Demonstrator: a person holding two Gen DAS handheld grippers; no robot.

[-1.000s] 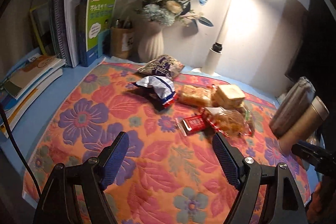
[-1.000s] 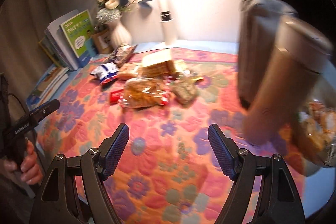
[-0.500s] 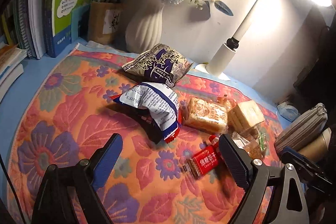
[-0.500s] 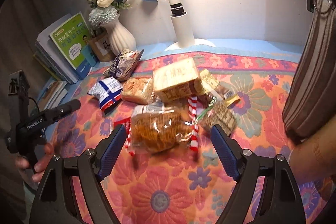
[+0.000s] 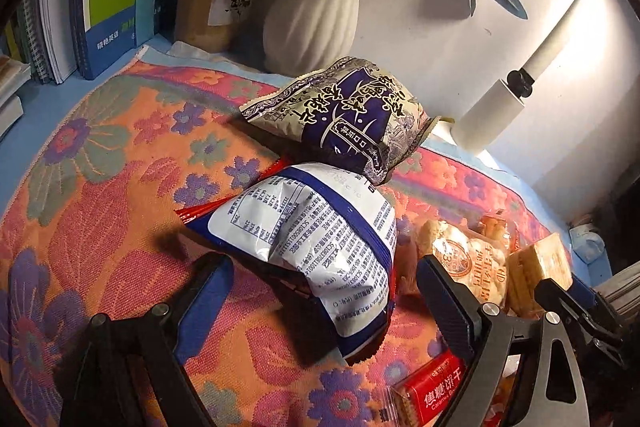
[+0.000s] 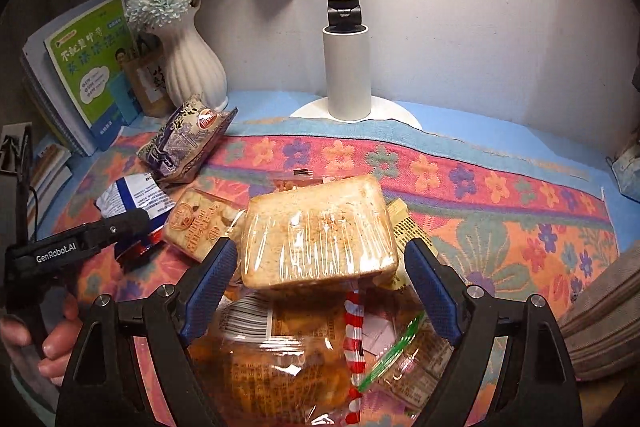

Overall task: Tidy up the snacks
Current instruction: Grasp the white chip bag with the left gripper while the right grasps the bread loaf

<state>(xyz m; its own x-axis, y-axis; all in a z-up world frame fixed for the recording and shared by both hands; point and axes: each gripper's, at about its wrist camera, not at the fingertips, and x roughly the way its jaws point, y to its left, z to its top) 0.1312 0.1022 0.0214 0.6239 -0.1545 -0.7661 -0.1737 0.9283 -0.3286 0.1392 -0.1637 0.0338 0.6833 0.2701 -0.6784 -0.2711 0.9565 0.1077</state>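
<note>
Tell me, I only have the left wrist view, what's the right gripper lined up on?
Observer: The right gripper is open with the wrapped bread between its fingers; the pads aren't pressing it.
Operator: Anything under that bread?
Observer: Yes, a clear bag with a red-and-white striped edge lies just below it, toward the camera.
Operator: Can you see my left gripper from there?
Observer: Yes, the left gripper shows at the left edge, its tip over the white-and-blue bag, with a hand on its handle.
</note>
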